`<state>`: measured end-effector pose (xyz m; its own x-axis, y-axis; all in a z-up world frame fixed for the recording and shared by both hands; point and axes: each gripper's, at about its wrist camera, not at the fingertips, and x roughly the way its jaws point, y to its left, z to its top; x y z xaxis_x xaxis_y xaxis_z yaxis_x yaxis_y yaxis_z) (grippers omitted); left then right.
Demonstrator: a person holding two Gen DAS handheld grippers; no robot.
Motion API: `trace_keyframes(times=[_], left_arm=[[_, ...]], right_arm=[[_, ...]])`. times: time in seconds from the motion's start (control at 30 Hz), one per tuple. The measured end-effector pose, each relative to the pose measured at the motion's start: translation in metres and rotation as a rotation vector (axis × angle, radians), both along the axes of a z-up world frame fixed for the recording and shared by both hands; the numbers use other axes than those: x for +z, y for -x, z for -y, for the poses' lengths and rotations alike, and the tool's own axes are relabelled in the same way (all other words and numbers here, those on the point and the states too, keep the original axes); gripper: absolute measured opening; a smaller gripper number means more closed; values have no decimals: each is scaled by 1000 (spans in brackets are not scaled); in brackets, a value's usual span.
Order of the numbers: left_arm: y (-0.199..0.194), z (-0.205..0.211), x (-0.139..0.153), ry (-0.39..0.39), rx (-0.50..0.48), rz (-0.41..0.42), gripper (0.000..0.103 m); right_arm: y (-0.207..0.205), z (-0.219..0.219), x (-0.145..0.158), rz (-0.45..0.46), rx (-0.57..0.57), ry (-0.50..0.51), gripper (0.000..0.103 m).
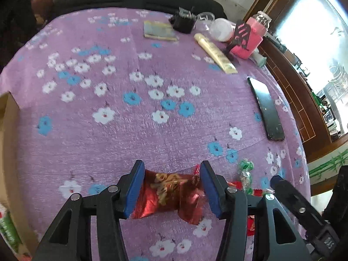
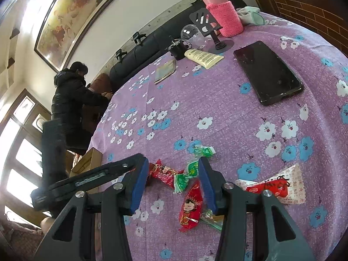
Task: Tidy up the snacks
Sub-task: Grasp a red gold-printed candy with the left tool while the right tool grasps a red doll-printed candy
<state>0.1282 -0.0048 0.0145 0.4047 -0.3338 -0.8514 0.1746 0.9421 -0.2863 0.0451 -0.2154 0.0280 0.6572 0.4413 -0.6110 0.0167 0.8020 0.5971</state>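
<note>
Near the worktop's front edge, the left gripper (image 1: 171, 190) pinches a red snack bag (image 1: 167, 195) between its fingers. The right gripper (image 2: 171, 187) hangs spread over loose candies (image 2: 191, 204); a phone (image 2: 267, 71) lies beyond, a box (image 1: 8, 152) left.

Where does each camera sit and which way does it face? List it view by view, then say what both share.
Left wrist: on the left gripper, looking down across the cloth; its blue fingers flank a red packet; the right gripper shows at lower right.
Right wrist: on the right gripper, angled over loose candies toward the wall; the left gripper shows at left.
Shared: phone, pink bottle, cream tube.
</note>
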Motion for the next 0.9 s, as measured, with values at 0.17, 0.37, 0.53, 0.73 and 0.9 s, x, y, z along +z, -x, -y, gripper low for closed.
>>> trace_keyframes(times=[0.17, 0.37, 0.53, 0.73, 0.9], left_arm=[[19, -2, -2, -3, -65, -16, 55], [68, 3, -5, -43, -197, -9, 67], [100, 6, -4, -127, -230, 49, 82], [121, -3, -4, -176, -255, 100, 85], [115, -5, -9, -181, -213, 152, 64]], right_arm=[[-1, 4, -1, -12, -1, -25, 46], [0, 4, -1, -14, -5, -32, 46], [1, 5, 0, -10, -4, -33, 46], [2, 1, 1, -11, 7, -16, 46], [0, -9, -1, -37, 21, 62, 46]])
